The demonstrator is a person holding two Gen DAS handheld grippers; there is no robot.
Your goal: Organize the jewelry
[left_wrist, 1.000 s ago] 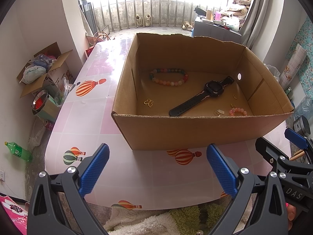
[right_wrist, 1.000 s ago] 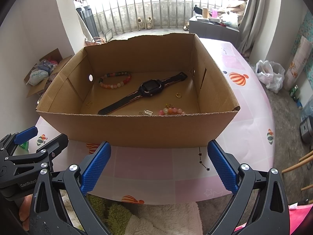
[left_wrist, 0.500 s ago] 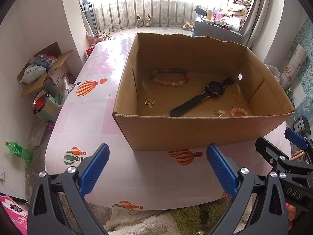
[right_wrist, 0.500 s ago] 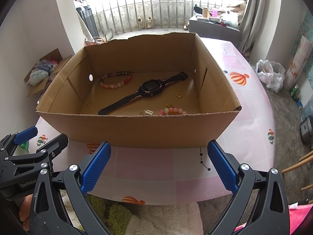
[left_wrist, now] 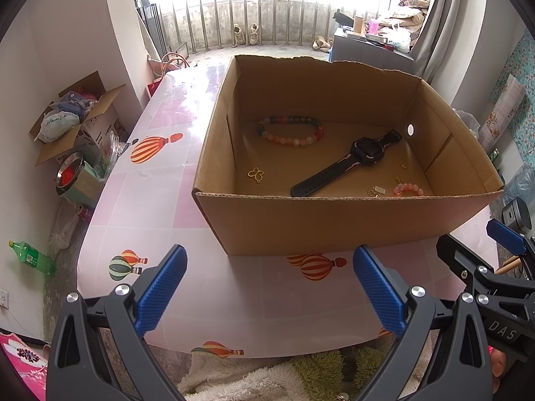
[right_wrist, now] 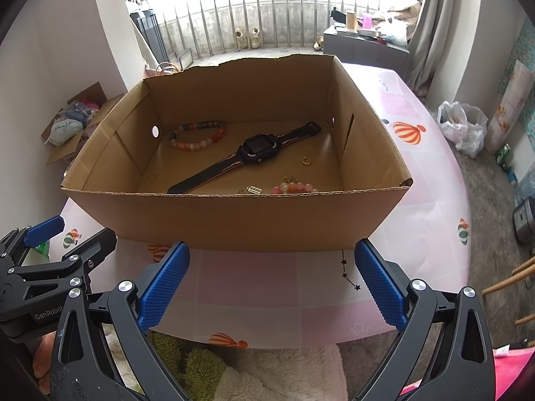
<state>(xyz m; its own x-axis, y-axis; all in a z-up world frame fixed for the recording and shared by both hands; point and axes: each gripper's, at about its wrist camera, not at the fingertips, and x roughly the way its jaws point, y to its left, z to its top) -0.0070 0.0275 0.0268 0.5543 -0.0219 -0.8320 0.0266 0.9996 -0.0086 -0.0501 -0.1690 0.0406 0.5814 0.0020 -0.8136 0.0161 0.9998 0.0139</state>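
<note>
I have both grippers held back at the near edge of the table [left_wrist: 157, 200], short of the cardboard box [right_wrist: 234, 220]. The left gripper [left_wrist: 269, 287] and the right gripper [right_wrist: 272, 284] each have their jaws spread wide, with nothing between the blue pads.

All the jewelry I can see lies loose on the box floor: a multicolour bead bracelet [left_wrist: 290, 130] toward the far wall, a black wristwatch [right_wrist: 249, 157] stretched diagonally across the middle, a gold butterfly charm [left_wrist: 256, 174] near the left wall, a small gold ring [right_wrist: 306, 160] toward the right wall, and a pink bead bracelet [right_wrist: 294, 187] with 2 or so tiny gold pieces [right_wrist: 254, 189] just beside it by the near wall.

This layout fits either pieces already gathered into the box or pieces waiting to be sorted out of it, so I won't commit to which. For any pick inside, I judge the near wall is the obstacle: go over it, descend steeply, and pinch beads across the strand. The tiny gold pieces would need pads flat on the cardboard.
</note>
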